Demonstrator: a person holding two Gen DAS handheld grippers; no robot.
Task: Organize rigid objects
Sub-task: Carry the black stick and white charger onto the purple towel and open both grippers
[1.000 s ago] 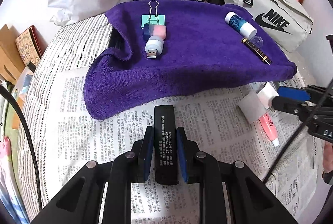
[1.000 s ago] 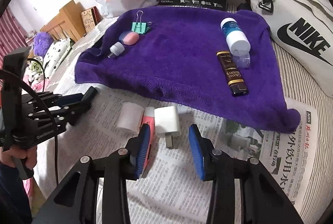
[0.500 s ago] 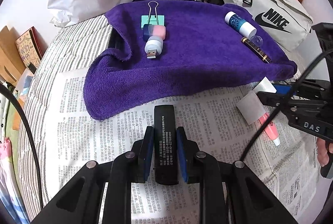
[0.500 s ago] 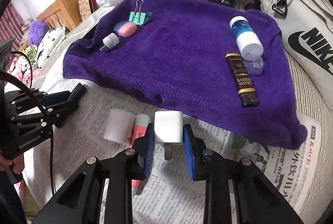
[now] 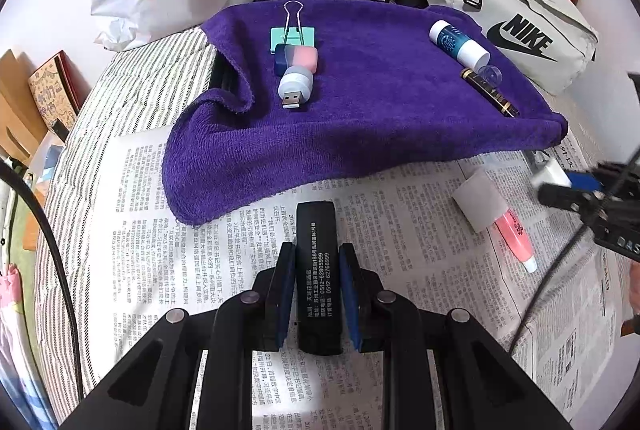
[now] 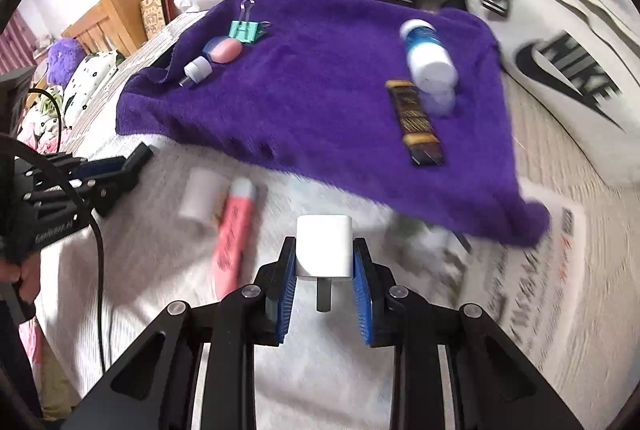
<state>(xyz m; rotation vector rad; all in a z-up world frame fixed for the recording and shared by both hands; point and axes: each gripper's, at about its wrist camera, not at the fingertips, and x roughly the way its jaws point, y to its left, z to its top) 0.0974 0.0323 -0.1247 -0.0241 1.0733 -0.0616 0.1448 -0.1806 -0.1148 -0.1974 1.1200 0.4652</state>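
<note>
My left gripper (image 5: pixel 316 282) is clamping a black bar-shaped item (image 5: pixel 318 270) between its blue pads, lying on the newspaper (image 5: pixel 160 230) just short of the purple towel (image 5: pixel 360 118) and its near hem. My right gripper (image 6: pixel 324 274) is gripping a white charger plug (image 6: pixel 324 246) by its sides, prong pointing back toward me — also on the near side of the towel's front edge; the right view is blurred, so I cannot tell whether the plug is touching the paper.

On the towel, a teal binder clip (image 5: pixel 292 34), pink-and-blue eraser (image 5: pixel 298 58) and small USB light (image 5: pixel 295 86) are sitting close together toward its left end; a white-capped bottle (image 5: pixel 458 42) and dark gold-trimmed tube (image 5: pixel 490 92) are lying near its right edge. The towel's middle is showing bare pile between these groups.

Near the towel's front right corner, a white block (image 5: pixel 478 200) and pink tube (image 5: pixel 514 238) are lying on the newspaper.
</note>
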